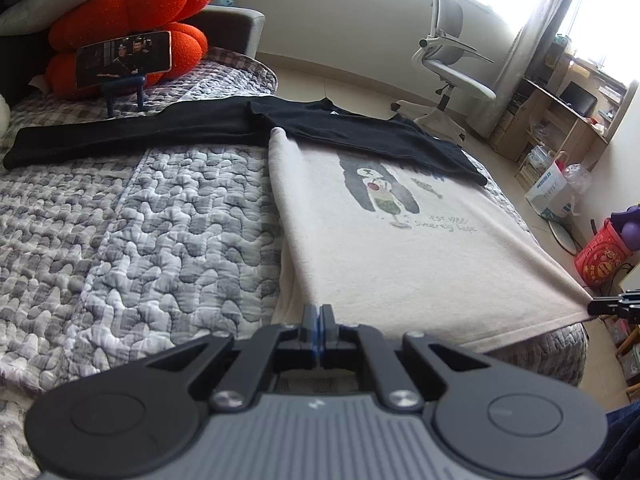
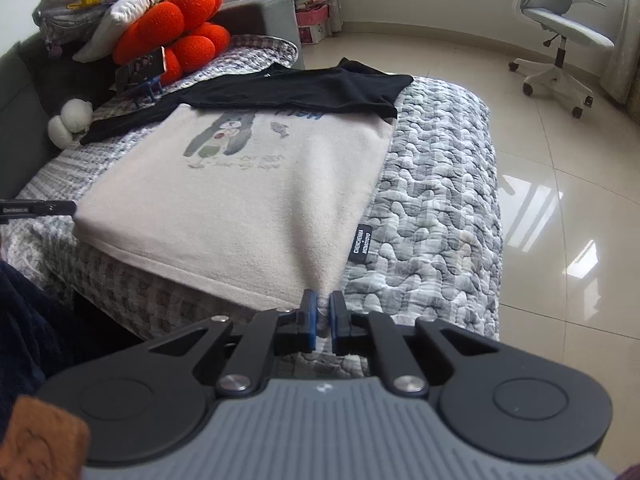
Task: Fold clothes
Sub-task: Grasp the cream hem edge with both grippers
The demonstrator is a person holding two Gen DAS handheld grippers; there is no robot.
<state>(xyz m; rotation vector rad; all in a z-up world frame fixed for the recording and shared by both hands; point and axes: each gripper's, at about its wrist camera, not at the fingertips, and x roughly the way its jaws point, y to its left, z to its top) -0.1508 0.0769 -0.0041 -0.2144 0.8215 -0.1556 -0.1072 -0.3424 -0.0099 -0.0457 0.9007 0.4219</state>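
shirt: cream soft cloth T-shirt with a bear picture and black sleeves (image 1: 400,240) lies flat on the bed, picture side up, neck end far away, bottom hem near the person.
why flat: prob. spread out smooth so it can be folded neatly.
sleeves: both black sleeves are folded in across the top of the shirt; one long black part sticks out to the side over the quilt.
hem: the near edge is pulled a bit tight btw. the two corners and looks a little off the bed.
why held so: one gripper on each bottom corner, so I think the hem will go up and over toward the neck to fold the shirt in half.
L gripper: left gripper (image 1: 319,312) is pinched tight on the hem corner on its side; no gap btw. the blue pads.
R gripper: right gripper (image 2: 323,300) is squeezed on the other hem corner; a bit of cream cloth sits btw. the pads, w/ a thin gap left.
tag: small black label (image 2: 361,244) on the shirt's side edge, just past the right gripper.
bed: grey and white bumpy quilt (image 1: 140,220) under the shirt.
other stuff: orange puffy flower-shaped cushion (image 1: 132,20) at the far end of the bed, phone on a little blue stand (image 1: 124,62) in front of it, well away from the shirt's cream part.
watch out: a thin corner could slip out if one side lifts faster.
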